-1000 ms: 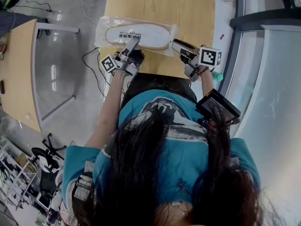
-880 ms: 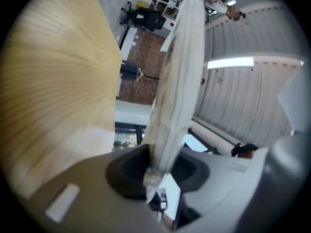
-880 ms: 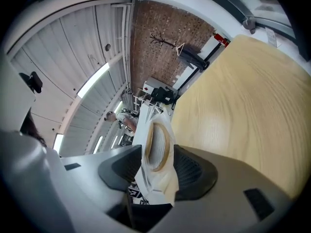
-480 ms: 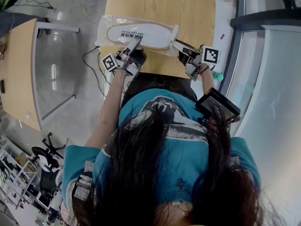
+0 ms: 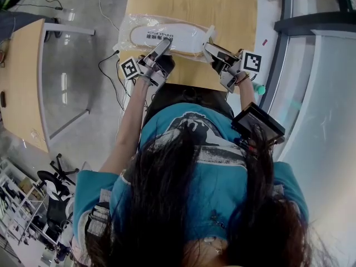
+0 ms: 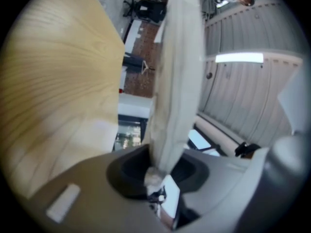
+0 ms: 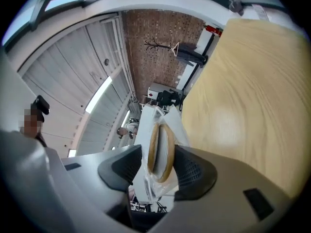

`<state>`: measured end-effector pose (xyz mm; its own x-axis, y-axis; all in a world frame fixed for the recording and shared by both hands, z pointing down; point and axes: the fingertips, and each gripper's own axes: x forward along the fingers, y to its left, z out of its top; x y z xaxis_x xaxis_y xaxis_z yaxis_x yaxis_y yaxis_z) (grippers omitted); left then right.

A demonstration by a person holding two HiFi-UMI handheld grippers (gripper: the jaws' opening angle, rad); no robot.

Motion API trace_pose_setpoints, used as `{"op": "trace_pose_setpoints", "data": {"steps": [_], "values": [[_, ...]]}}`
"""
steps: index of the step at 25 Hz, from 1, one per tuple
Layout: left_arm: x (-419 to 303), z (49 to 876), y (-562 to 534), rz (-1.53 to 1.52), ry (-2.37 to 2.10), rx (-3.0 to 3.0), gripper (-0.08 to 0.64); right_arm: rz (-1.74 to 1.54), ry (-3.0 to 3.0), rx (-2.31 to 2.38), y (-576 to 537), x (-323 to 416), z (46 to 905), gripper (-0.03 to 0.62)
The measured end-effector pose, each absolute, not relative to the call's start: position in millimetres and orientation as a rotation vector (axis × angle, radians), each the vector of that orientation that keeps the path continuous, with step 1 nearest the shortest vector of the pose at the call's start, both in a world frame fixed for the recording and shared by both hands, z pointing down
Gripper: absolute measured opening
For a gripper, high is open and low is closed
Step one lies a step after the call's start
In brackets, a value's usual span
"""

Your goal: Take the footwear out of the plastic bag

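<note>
A white slipper (image 5: 167, 36) with printed lettering lies inside a clear plastic bag (image 5: 129, 31) on the light wooden table (image 5: 189, 1), close to its near edge. My left gripper (image 5: 165, 42) is shut on the near side of the bagged slipper. In the left gripper view the white slipper (image 6: 177, 81) rises edge-on from between the pads of my left gripper (image 6: 158, 166). My right gripper (image 5: 207, 48) is at the bag's right end. There its jaws (image 7: 159, 161) stand open around the slipper's tan-rimmed end (image 7: 160, 147), still wrapped in plastic.
A second wooden table (image 5: 22, 82) stands at the left across a strip of grey floor with cables (image 5: 105, 71). A glass partition and dark rail (image 5: 311, 26) run along the right. A dark device (image 5: 257, 125) sits on the person's right forearm.
The bagged slipper has slid a little farther from the person and tilted, with the left gripper following. The right gripper has closed in on the bag's right end.
</note>
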<state>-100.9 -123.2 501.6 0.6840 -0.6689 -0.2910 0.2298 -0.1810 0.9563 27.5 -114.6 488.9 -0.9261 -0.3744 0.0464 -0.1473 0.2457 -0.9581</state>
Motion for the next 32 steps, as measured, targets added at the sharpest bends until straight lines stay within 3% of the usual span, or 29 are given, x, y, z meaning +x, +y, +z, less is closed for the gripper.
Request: {"op": "trace_pose_setpoints", "data": {"steps": [4, 12, 32], "values": [[-96, 498, -123, -0.846, -0.364, 1.541, 0.089, -1.763, 2.256, -0.408, -115, 30, 480, 0.181], [-106, 511, -131, -0.87, -0.506, 1.557, 0.112, -1.801, 2.29, -0.532, -121, 30, 485, 0.103], [-119, 514, -143, -0.805, -0.661, 1.609, 0.1, -1.935, 2.116, -0.501, -112, 40, 499, 0.1]]}}
